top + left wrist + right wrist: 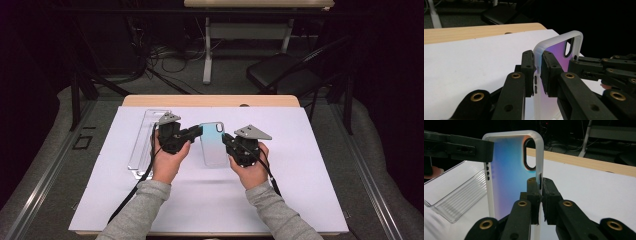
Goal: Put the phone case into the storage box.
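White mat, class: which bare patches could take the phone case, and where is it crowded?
Free: the white mat right of the right tongs, and the near strip between the sleeves. Crowded: the middle, where both tongs grip the phone case, left tongs beside the clear tray.

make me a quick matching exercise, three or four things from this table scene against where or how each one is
Things:
1. iridescent frosted-edge phone case
2. clear ribbed plastic tray
3. white sheet
4. black folding chair

States:
A. covers the wooden tabletop
B. on the floor beyond the table
C. pinched on both long edges by gripper fingers
D. lies left of the left gripper

Pairs: 1-C, 2-D, 3-A, 4-B
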A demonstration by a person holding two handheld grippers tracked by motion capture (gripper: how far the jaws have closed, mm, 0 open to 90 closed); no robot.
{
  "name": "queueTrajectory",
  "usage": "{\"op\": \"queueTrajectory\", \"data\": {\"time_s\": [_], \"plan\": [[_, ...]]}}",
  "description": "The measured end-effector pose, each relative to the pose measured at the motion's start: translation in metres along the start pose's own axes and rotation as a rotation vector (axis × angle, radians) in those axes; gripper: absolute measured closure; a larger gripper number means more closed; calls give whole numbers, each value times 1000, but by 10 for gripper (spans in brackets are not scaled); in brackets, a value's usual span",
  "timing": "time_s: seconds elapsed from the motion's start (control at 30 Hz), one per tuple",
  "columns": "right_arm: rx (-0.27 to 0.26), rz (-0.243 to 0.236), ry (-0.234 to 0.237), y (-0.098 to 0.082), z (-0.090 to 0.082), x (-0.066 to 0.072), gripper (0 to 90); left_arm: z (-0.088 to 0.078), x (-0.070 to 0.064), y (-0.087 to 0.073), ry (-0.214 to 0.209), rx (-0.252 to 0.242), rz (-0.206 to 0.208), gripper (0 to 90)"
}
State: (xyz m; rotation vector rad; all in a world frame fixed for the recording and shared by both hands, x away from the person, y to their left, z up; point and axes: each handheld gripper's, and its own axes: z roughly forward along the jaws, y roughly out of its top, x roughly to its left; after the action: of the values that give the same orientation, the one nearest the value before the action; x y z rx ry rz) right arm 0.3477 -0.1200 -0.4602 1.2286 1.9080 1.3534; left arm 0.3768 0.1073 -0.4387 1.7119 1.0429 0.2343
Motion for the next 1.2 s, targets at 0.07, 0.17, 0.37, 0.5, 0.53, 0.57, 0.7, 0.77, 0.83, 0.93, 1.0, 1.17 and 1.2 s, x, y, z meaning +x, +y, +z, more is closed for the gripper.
{"op": "queueTrajectory", "data": {"time_s": [0.07, 0.17, 0.37, 0.5, 0.53, 0.57, 0.7, 0.77, 0.83, 0.93, 1.0, 1.17, 1.2], "plan": [[-1, -4, -1, 0, 0, 0, 854, 0, 0, 0, -1, 1, 1, 815], [1, 0, 0, 0, 0, 0, 854, 0, 0, 0, 0, -1, 1, 819], [1, -1, -1, 0, 0, -1, 854, 0, 0, 0, 2, -7, 4, 827], [2, 1, -1, 0, 0, -1, 854, 0, -1, 0, 3, -6, 2, 829], [0, 1, -1, 0, 0, -1, 854, 0, -1, 0, 3, -8, 2, 831], [0, 0, -1, 0, 0, -1, 854, 0, -1, 0, 4, -7, 3, 832], [1, 2, -1, 0, 0, -1, 854, 0, 0, 0, 3, -5, -1, 835], [0, 1, -1, 0, 0, -1, 854, 0, 0, 0, 1, -5, -4, 836], [1, 3, -1, 0, 0, -1, 854, 0, 0, 0, 1, -5, -4, 837], [0, 2, -1, 0, 0, -1, 854, 0, 0, 0, -2, -6, -5, 838], [-1, 1, 0, 0, 0, -1, 854, -1, 0, 0, 1, -9, -4, 838], [-1, 1, 2, 0, 0, -1, 854, -1, 0, 0, -3, -5, -12, 840], [-1, 3, 3, 0, 0, -1, 853, -1, 0, 0, -3, -4, -12, 840]]}}
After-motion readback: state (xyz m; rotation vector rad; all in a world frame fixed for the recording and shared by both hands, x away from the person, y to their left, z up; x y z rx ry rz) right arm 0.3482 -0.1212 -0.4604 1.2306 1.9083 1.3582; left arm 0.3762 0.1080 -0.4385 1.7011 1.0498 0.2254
